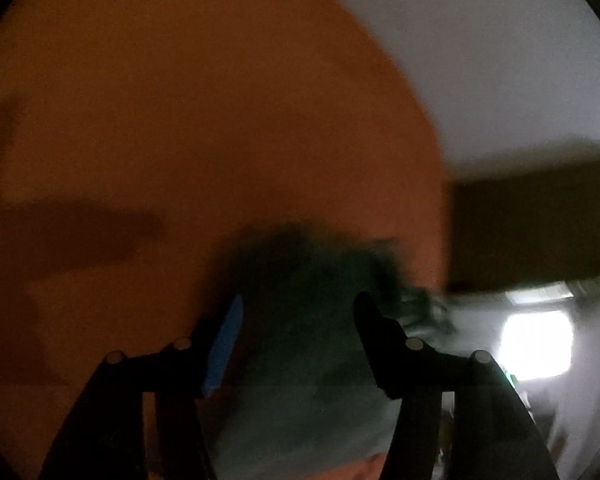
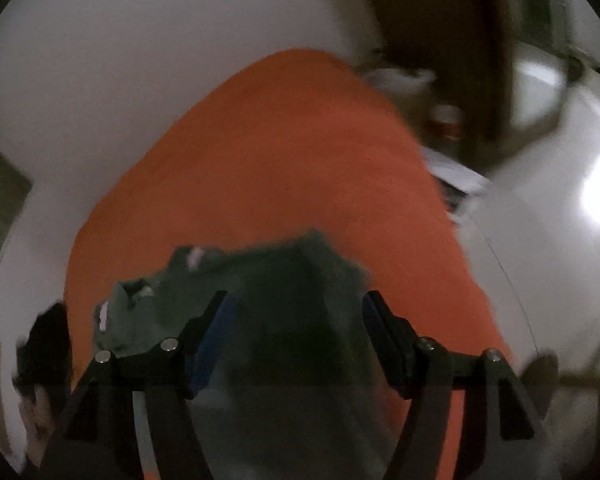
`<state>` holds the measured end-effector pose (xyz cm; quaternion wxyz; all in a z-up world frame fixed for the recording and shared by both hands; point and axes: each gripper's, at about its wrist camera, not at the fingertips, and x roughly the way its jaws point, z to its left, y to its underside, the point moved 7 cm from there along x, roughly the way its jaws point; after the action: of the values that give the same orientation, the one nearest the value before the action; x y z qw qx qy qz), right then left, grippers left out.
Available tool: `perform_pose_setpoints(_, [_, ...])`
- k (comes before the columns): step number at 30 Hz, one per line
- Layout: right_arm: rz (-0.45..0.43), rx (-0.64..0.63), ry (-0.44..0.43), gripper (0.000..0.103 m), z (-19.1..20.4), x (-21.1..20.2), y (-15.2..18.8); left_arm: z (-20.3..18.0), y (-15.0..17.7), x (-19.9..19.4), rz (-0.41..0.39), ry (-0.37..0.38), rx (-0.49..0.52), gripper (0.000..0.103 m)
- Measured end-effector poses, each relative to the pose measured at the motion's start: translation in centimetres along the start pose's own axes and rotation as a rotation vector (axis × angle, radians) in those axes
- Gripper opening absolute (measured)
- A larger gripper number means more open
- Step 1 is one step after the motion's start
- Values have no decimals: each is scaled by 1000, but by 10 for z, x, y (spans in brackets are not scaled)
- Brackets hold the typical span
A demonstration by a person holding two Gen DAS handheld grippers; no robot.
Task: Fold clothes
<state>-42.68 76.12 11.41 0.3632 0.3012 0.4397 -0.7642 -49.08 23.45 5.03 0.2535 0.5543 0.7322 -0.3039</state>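
Observation:
A dark green garment [image 1: 308,280] lies on an orange surface [image 1: 180,120], and both views are motion-blurred. My left gripper [image 1: 300,316] is open, and the garment spreads between and under its two fingers; a blue pad [image 1: 226,344] shows on the left one. In the right wrist view the same green garment [image 2: 260,280] lies bunched on the orange surface [image 2: 280,152], with a white label near its upper left edge. My right gripper [image 2: 296,312] is open too, its fingers standing either side of the cloth. Whether either gripper touches the fabric is unclear.
A white wall [image 1: 480,60] rises behind the orange surface. Brown furniture [image 1: 532,232] and a bright window [image 1: 536,344] are to the right. The right wrist view shows a brown panel [image 2: 440,40], white papers [image 2: 456,172], and a person's head [image 2: 40,360] at lower left.

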Motion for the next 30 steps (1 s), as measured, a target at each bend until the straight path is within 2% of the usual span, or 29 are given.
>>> perform_pose_setpoints(2, [93,-72,-18,66,34,41,-25,-53,-30,48,102,-64,154,60])
perform_pose_setpoints(3, [181,-84,11,66,50,67,-31,-70,-36,72,163,-113,195,60])
perform_pose_setpoints(5, [361,-92,104,66,71,117,-32,-86,-40,120,284,-217,207,60])
perform_pose_setpoints(6, [435,-99,142,66,79,134,-27,-89,-37,139,338,-265,201,60])
perform_pose_setpoints(8, [571,-131,235,65,93,166,-17,-80,4,144,460,-357,185,60])
perform_pose_setpoints(9, [591,-148,267,44,96,173,-15,-84,12,165,547,-386,171,59])
perform_pose_setpoints(10, [578,-144,261,23,99,171,-18,-91,18,179,587,-404,196,58])
perform_pose_setpoints(11, [558,-136,246,10,103,167,-21,-98,21,186,584,-424,250,49])
perform_pose_setpoints(12, [538,-127,231,9,106,164,-24,-105,21,186,555,-450,308,21])
perform_pose_setpoints(13, [466,-113,204,9,108,153,-33,-113,17,180,509,-434,330,21])
perform_pose_setpoints(15, [250,11,129,9,98,117,-56,-126,-4,156,365,-303,273,20])
perform_pose_setpoints(16, [202,52,97,9,89,108,-58,-130,-17,143,288,-245,251,20])
perform_pose_setpoints(17, [171,81,64,10,82,102,-59,-131,-26,137,242,-214,249,20])
perform_pose_setpoints(18, [201,71,33,10,77,108,-54,-128,-29,139,251,-220,248,20])
perform_pose_setpoints(20, [218,39,60,13,73,118,-50,-120,-31,154,291,-238,216,22])
perform_pose_setpoints(22, [226,8,98,25,69,127,-48,-115,-30,168,356,-272,204,26])
perform_pose_setpoints(24, [243,-10,108,53,63,134,-51,-114,-38,171,384,-282,196,26])
perform_pose_setpoints(25, [236,-18,98,54,61,131,-52,-114,-48,165,372,-264,184,26])
perform_pose_setpoints(26, [209,-31,91,55,60,122,-55,-115,-61,147,329,-227,173,26])
perform_pose_setpoints(28, [146,-56,86,67,49,96,-64,-118,-86,102,224,-152,165,28])
perform_pose_setpoints(29, [159,-49,82,76,41,93,-61,-114,-94,79,171,-143,172,33])
perform_pose_setpoints(30, [185,-38,78,81,33,93,-56,-105,-100,55,117,-156,189,55])
